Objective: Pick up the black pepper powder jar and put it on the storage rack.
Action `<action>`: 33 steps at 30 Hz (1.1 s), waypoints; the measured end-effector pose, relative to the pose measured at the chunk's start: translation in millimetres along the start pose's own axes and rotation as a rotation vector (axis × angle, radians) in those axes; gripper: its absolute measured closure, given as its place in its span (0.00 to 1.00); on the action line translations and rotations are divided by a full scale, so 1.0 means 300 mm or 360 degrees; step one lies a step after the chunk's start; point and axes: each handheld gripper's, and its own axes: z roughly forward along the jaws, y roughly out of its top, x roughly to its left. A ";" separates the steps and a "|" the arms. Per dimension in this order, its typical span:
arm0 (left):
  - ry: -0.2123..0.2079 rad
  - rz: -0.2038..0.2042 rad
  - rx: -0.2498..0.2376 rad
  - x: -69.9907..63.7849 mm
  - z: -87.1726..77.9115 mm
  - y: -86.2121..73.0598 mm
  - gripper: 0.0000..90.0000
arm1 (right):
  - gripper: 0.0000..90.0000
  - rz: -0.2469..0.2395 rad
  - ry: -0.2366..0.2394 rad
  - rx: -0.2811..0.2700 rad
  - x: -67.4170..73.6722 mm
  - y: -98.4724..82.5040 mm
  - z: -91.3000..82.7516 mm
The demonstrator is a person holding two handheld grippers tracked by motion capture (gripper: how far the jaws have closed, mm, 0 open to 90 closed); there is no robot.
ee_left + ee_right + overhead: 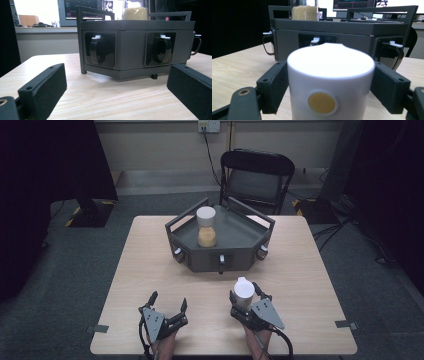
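A white cup (243, 291) with a small pouring lip stands near the table's front edge. My right gripper (244, 293) is shut on it. In the right gripper view both black pads (274, 85) press the sides of the cup (329, 82), which bears a round yellow dot. My left gripper (169, 300) rests to the left of it, open, with nothing between its jaws (117, 75). Farther back stands a dark grey six-sided tray (240, 227) with handles. On it is a clear jar (206, 227) of yellowish grains with a white lid.
The tray's side walls (135, 50) hold recessed black clips with white tops. A black folding chair (257, 175) stands behind the light wooden table (150, 265). Dark floor surrounds the table, and cables trail at the right.
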 end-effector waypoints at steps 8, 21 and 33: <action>-0.0005 -0.0001 0.0002 0.002 0.000 0.001 0.02 | 0.26 0.0014 -0.0007 0.0027 0.006 -0.017 0.009; -0.0005 -0.0001 0.0003 0.002 0.000 0.001 0.02 | 0.32 0.0022 -0.0007 0.0058 0.005 -0.023 0.014; -0.0006 -0.0001 0.0001 0.002 0.000 0.000 0.02 | 0.34 0.0045 -0.0016 0.0060 0.007 -0.019 0.013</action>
